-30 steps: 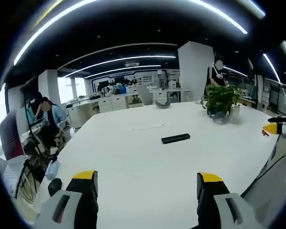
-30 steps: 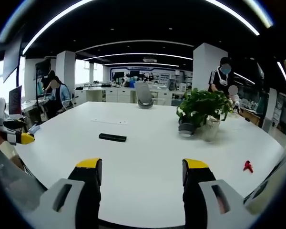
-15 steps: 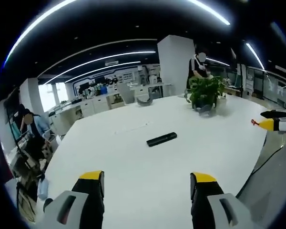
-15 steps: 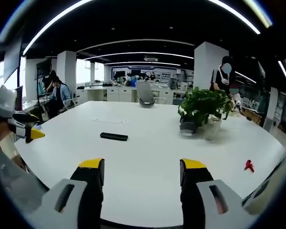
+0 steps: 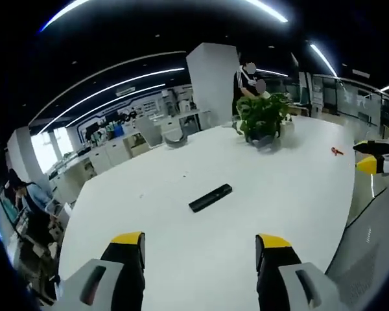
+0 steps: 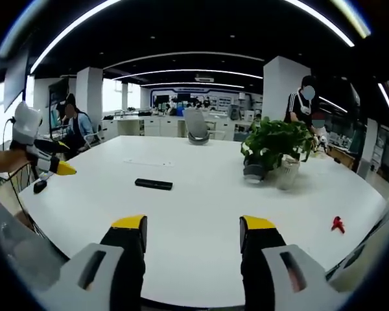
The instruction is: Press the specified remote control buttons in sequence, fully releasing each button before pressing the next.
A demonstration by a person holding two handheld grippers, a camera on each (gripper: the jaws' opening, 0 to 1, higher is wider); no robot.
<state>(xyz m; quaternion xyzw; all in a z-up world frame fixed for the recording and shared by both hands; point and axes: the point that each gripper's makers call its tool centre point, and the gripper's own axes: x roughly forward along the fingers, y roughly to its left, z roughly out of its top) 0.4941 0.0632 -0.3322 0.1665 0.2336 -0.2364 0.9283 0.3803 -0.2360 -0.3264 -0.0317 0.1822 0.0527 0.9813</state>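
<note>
Large white table, occupying most of both views, set in an open office.

Potted plant standing on the table toward the far side; in the right gripper view a white pot just beside it.

Left tool: released, jaws set well apart, yellow-tipped, nothing between them, above the near part of the table. Seen also in the right gripper view at the left edge, yellow tip pointing over the table border.

Right tool: released, jaws set well apart, nothing between them, above the near part of the table. Seen also in the left gripper view at the right edge.

Remote control: black, slim, lying flat on the table near its middle, well apart from both tools and from the plant, untouched.

Small red object lying on the table near its edge, well apart from the remote control.
</note>
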